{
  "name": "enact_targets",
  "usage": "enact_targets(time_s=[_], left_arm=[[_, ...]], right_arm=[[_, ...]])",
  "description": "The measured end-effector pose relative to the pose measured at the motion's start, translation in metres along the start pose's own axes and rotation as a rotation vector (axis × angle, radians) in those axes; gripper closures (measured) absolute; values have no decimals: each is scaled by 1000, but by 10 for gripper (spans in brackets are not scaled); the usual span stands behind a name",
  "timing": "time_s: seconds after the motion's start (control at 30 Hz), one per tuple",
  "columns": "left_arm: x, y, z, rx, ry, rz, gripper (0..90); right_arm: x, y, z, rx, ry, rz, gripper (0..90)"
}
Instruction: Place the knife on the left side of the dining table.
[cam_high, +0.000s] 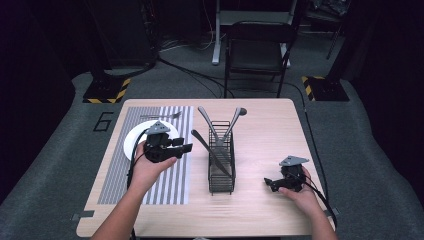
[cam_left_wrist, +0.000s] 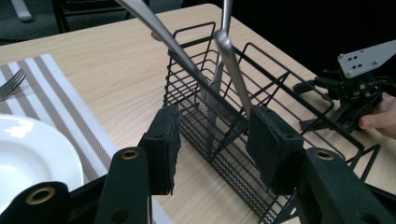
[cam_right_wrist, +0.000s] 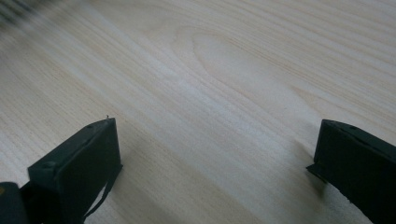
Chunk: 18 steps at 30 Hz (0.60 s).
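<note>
Nearest the person, the right tongs (cam_high: 270, 183) rest low over the bare wooden table (cam_high: 265, 135) at its right side, jaws spread wide with nothing between them. The left tongs (cam_high: 186, 148), held above the striped placemat (cam_high: 170, 185), are also released, jaws apart and pointing toward the black wire caddy (cam_high: 221, 172) just beside them at the table's middle. Three pieces of cutlery (cam_left_wrist: 224, 60) lean in the caddy. A white plate (cam_high: 131, 141) lies under the left hand (cam_high: 150, 167); a fork (cam_high: 161, 116) lies beyond it.
</note>
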<state>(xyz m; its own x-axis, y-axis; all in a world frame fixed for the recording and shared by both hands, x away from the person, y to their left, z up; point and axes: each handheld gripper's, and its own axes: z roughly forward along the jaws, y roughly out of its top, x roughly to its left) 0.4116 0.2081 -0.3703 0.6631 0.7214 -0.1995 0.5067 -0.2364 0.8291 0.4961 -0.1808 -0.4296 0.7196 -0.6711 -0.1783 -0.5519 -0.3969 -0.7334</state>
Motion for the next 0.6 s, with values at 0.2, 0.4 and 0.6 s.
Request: enact_targets(time_s=[0.2, 0.4, 0.6], left_arm=[[-6, 11, 8, 8, -9, 19, 536], [-6, 19, 13, -3, -12, 13, 534], [-6, 24, 19, -1, -18, 14, 532]], right_arm=[[0, 0, 0, 5, -1, 3, 0], [0, 0, 0, 5, -1, 4, 0], [0, 0, 0, 4, -1, 2, 0]])
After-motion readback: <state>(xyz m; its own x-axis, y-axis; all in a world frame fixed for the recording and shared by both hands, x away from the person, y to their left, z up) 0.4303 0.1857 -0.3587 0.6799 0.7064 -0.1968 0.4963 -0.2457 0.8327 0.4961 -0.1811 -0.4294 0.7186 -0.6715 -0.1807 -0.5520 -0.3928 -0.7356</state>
